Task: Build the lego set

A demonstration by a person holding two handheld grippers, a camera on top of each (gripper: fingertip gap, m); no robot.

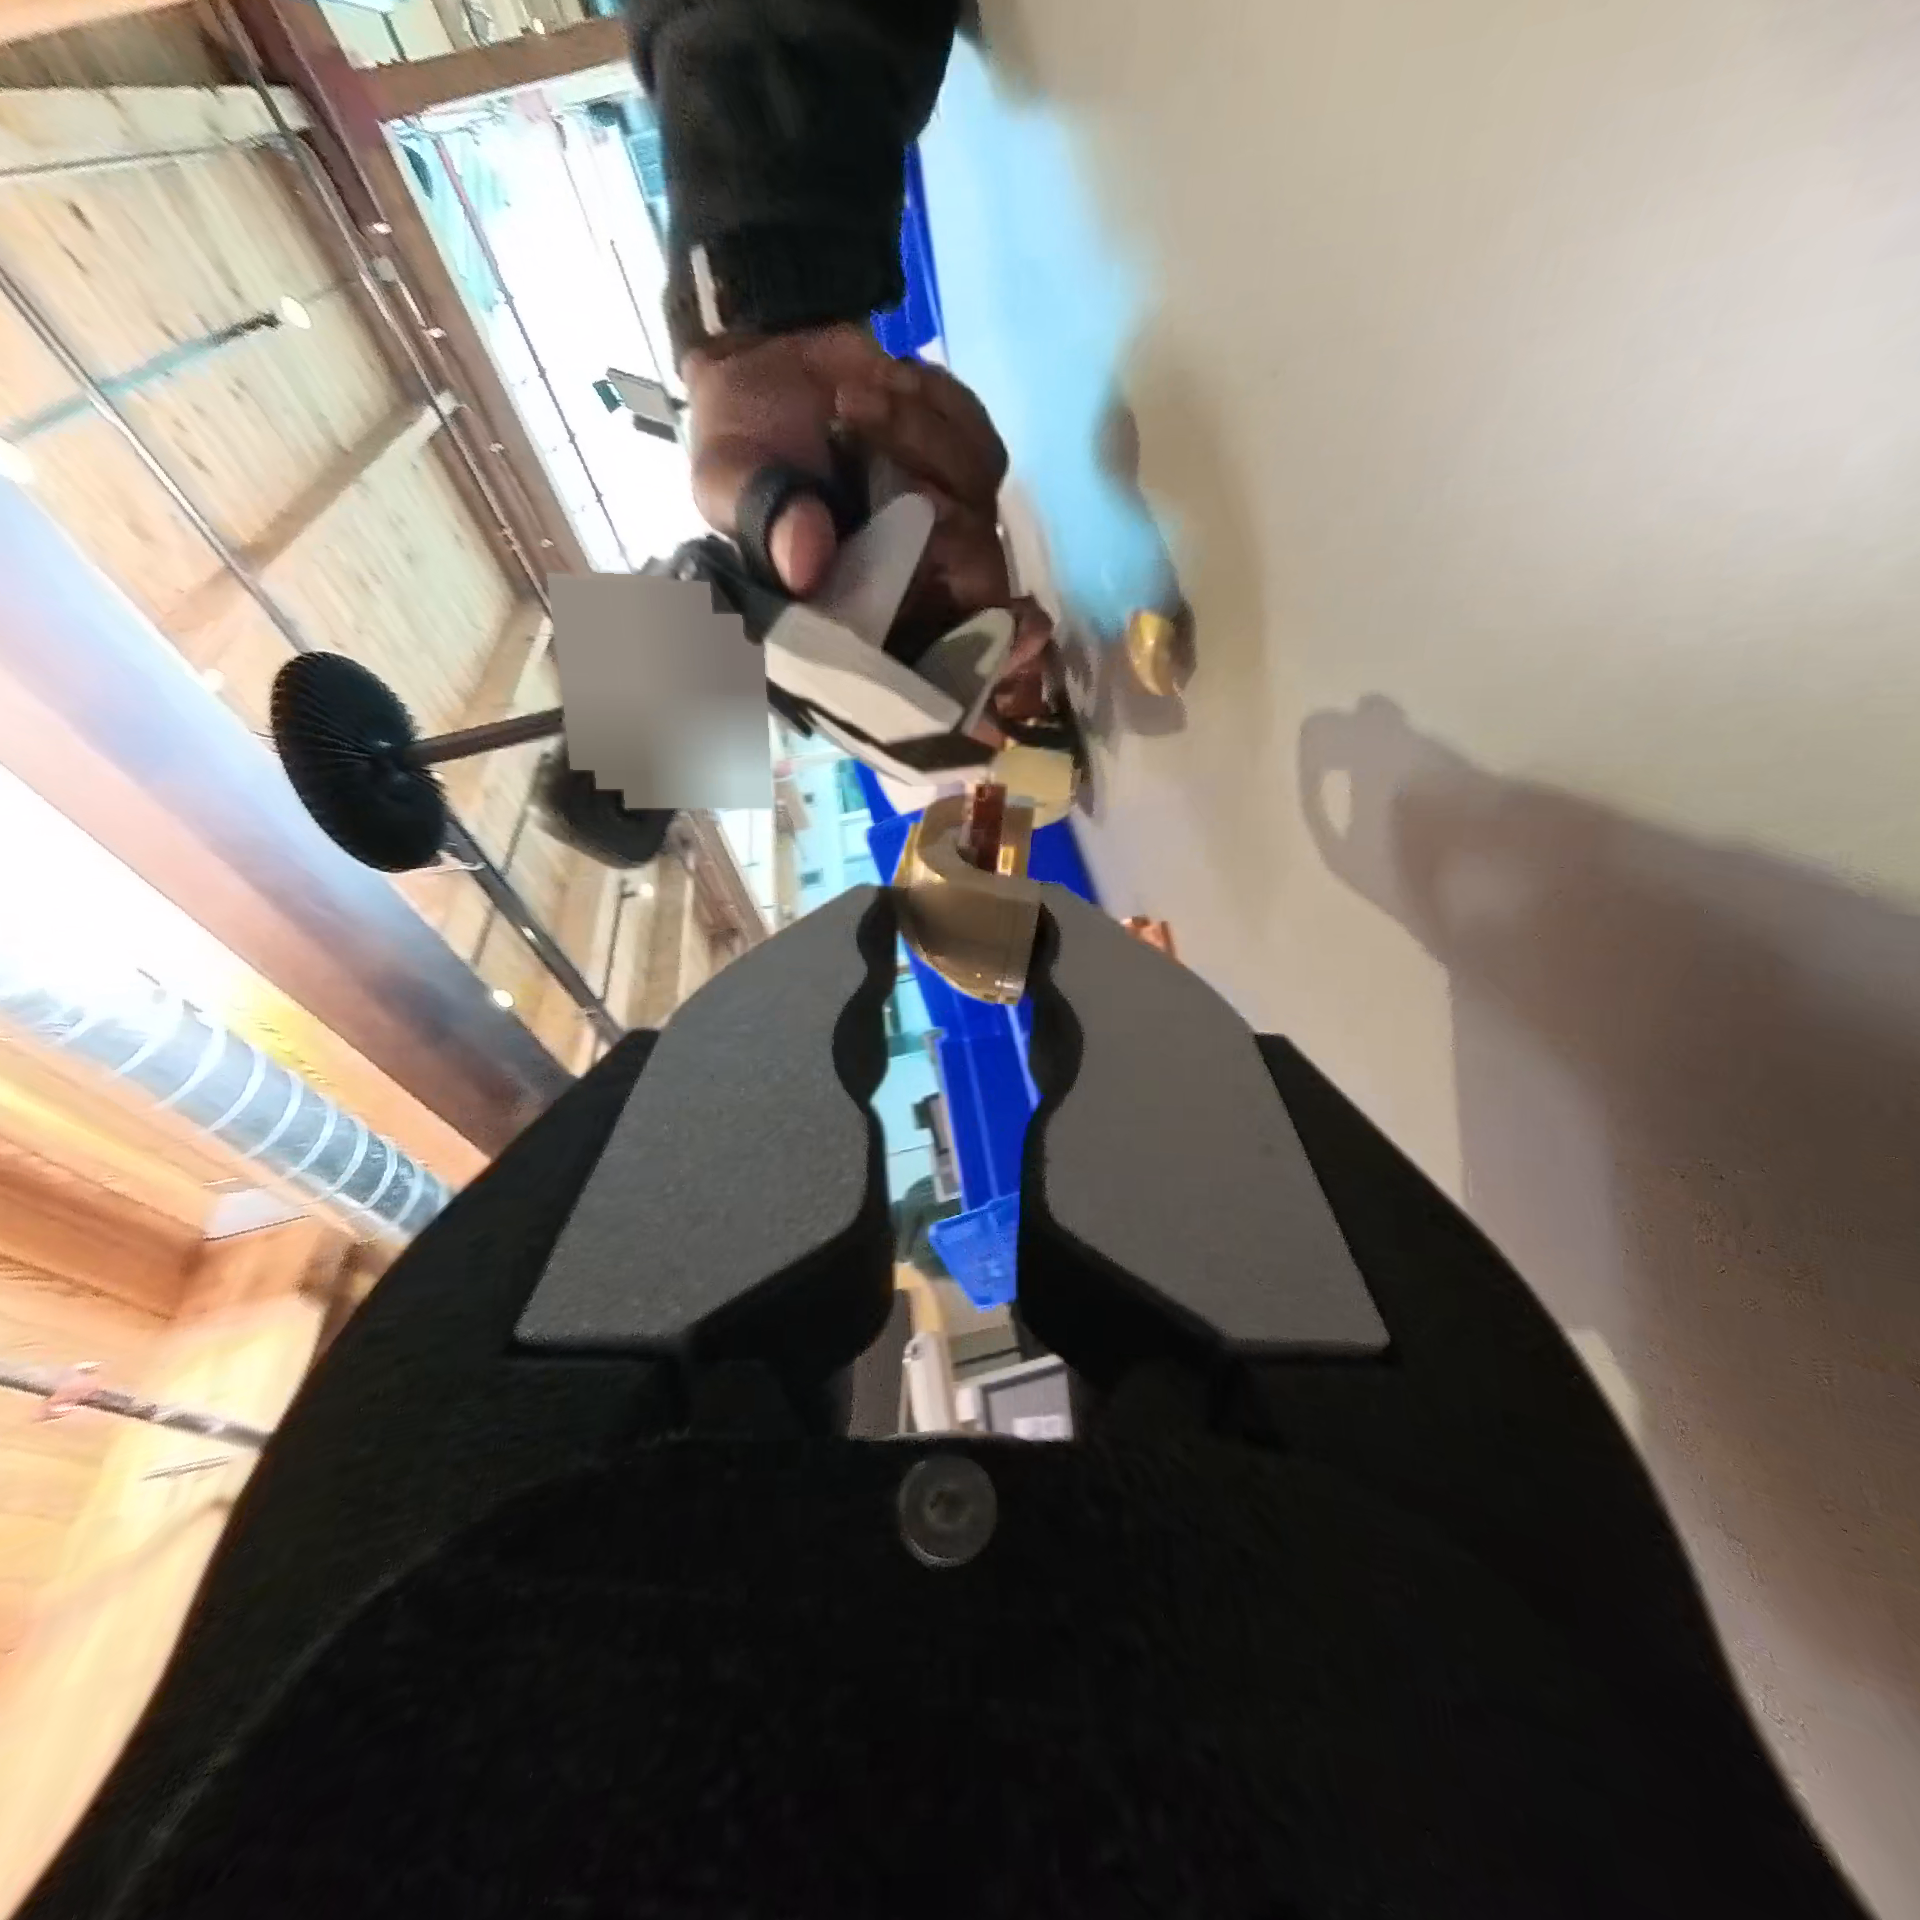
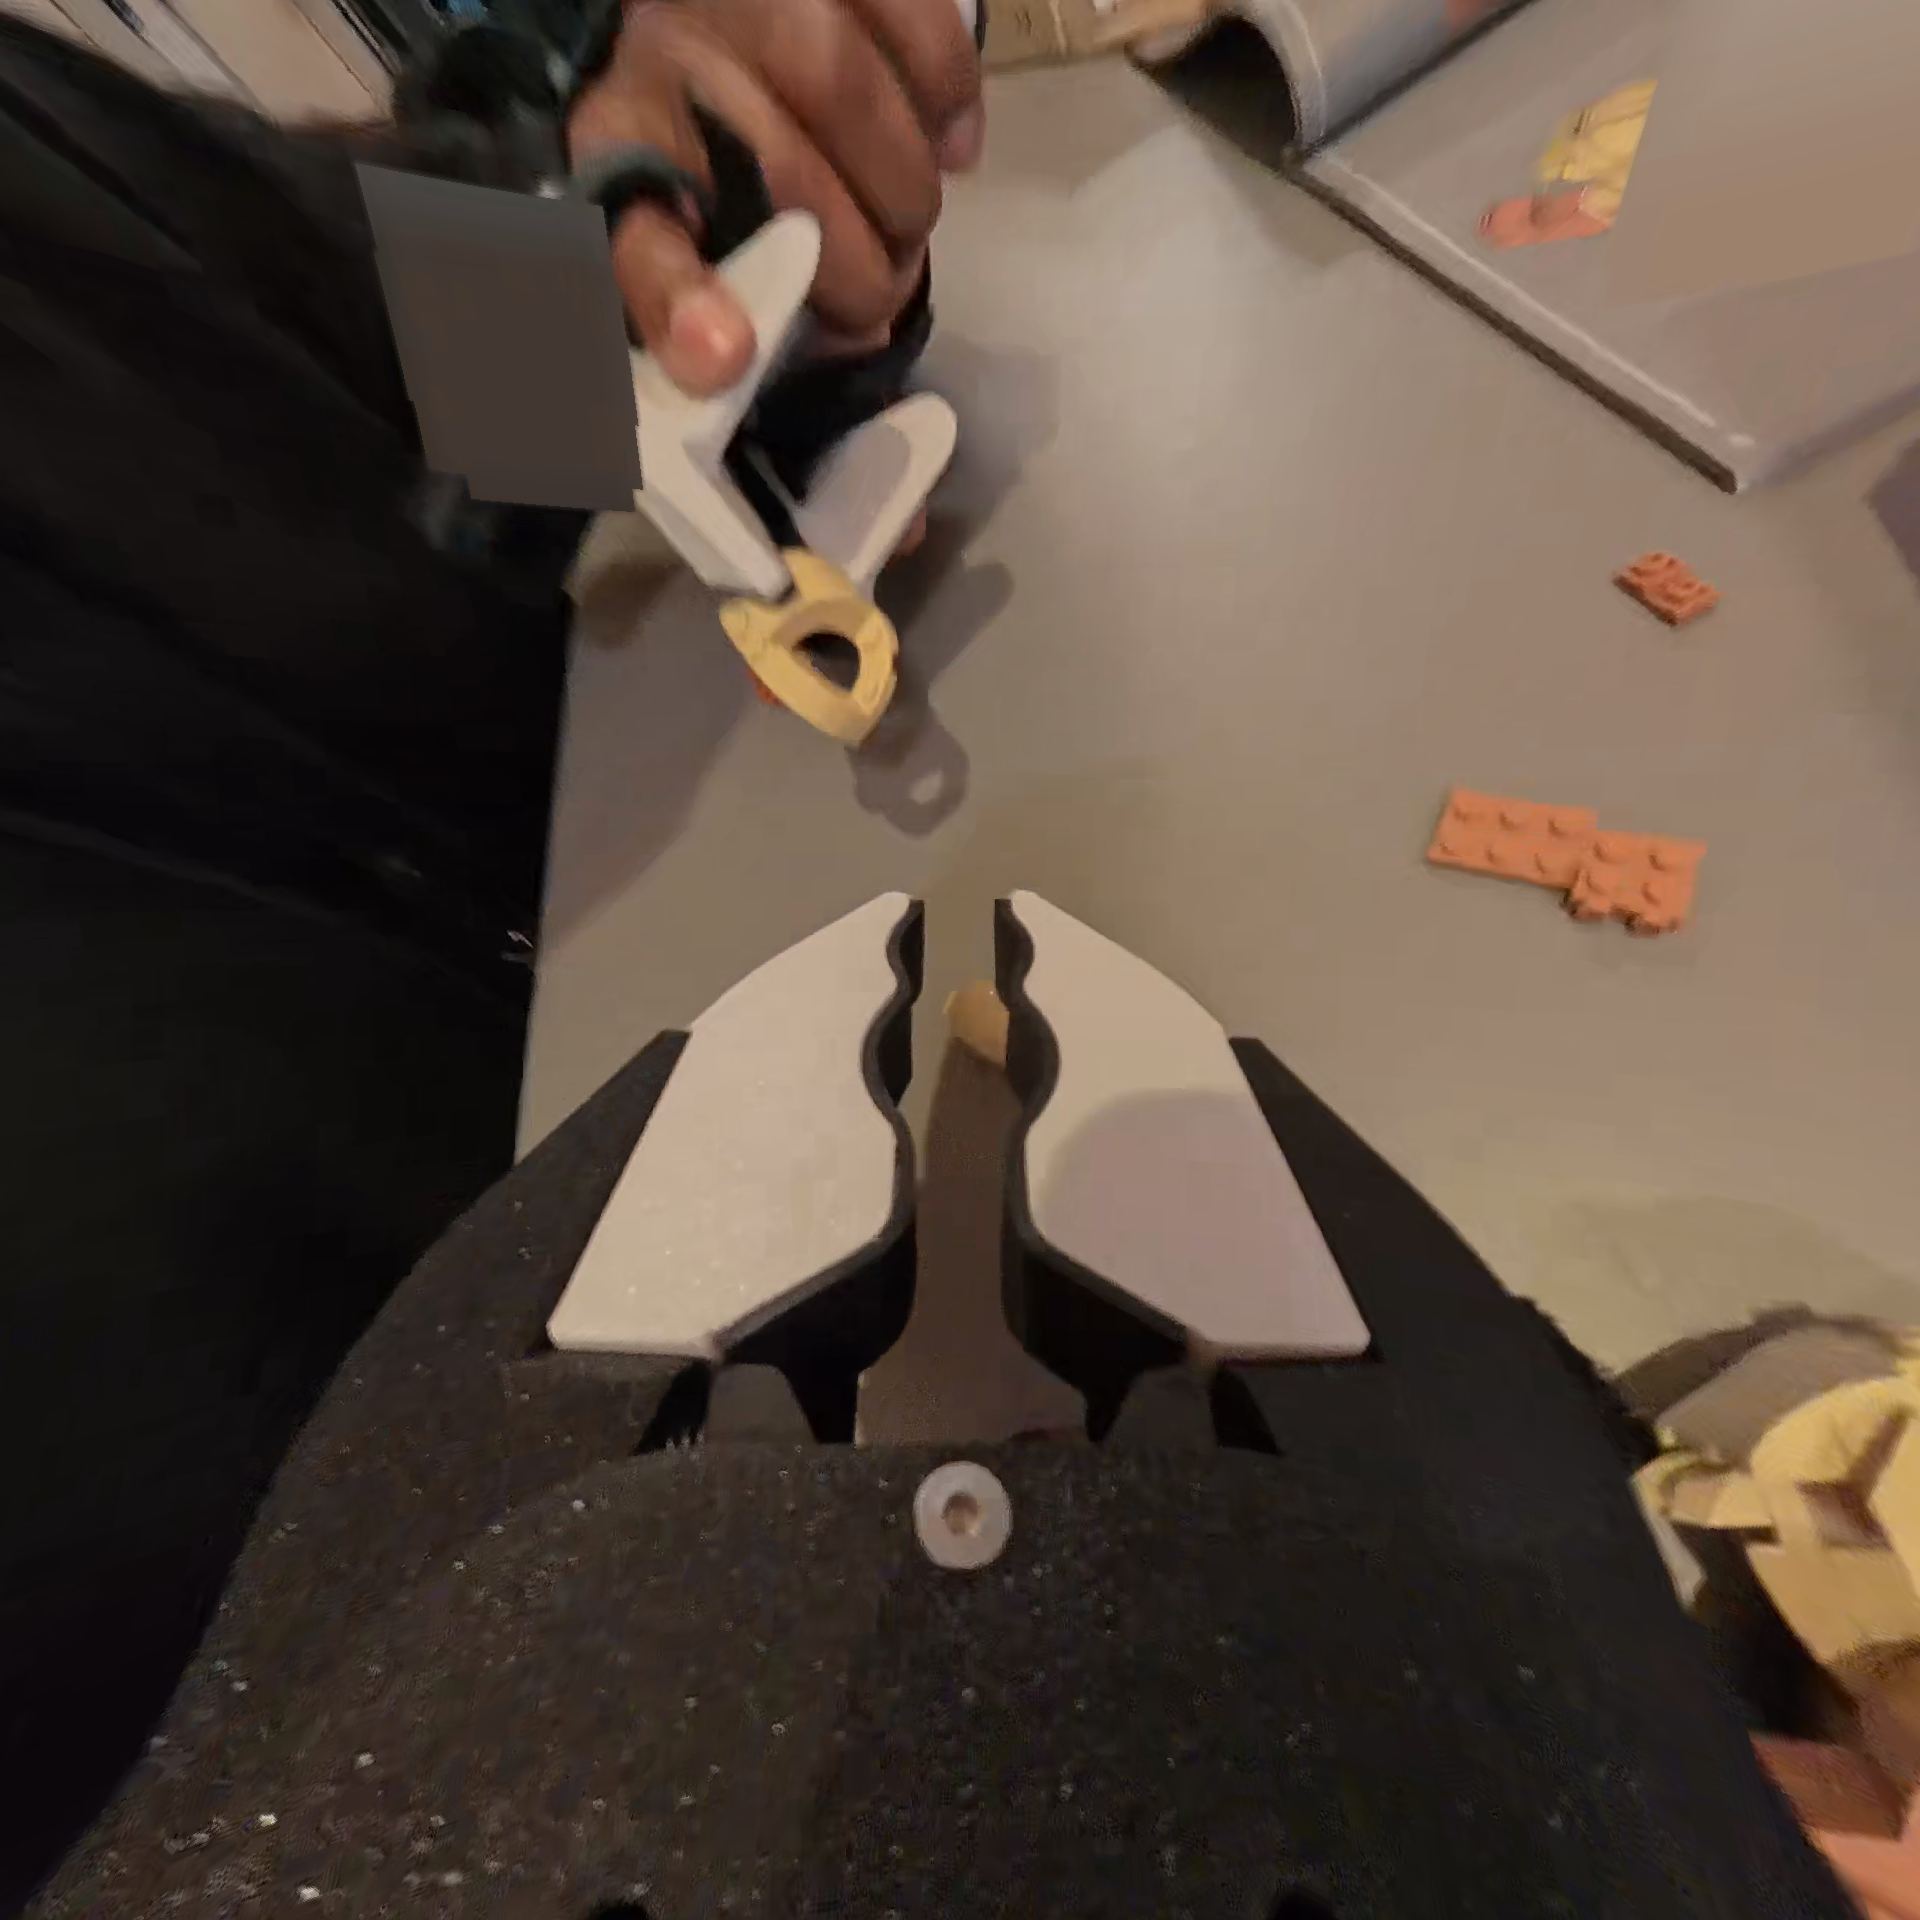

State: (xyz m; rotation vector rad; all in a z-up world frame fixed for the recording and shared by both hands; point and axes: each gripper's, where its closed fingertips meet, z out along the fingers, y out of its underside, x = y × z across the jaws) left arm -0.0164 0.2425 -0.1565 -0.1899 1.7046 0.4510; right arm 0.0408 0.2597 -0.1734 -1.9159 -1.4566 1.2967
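Left gripper [image 1: 966,920]: tips clamped on a tan piece [image 1: 971,925], centre frame, held above the table [image 1: 1558,520]. Right gripper [image 2: 958,909]: narrowly parted, holding nothing; a small tan part [image 2: 979,1020] lies between its fingers on the table. Orange plates [image 2: 1569,857]: right of frame, loose.

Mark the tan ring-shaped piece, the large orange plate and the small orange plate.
tan ring-shaped piece [image 2: 821,649]: right wrist view, on its rim, left of the hole.
large orange plate [image 2: 1507,829]: right wrist view, studded top.
small orange plate [image 2: 1665,588]: right wrist view, its middle.
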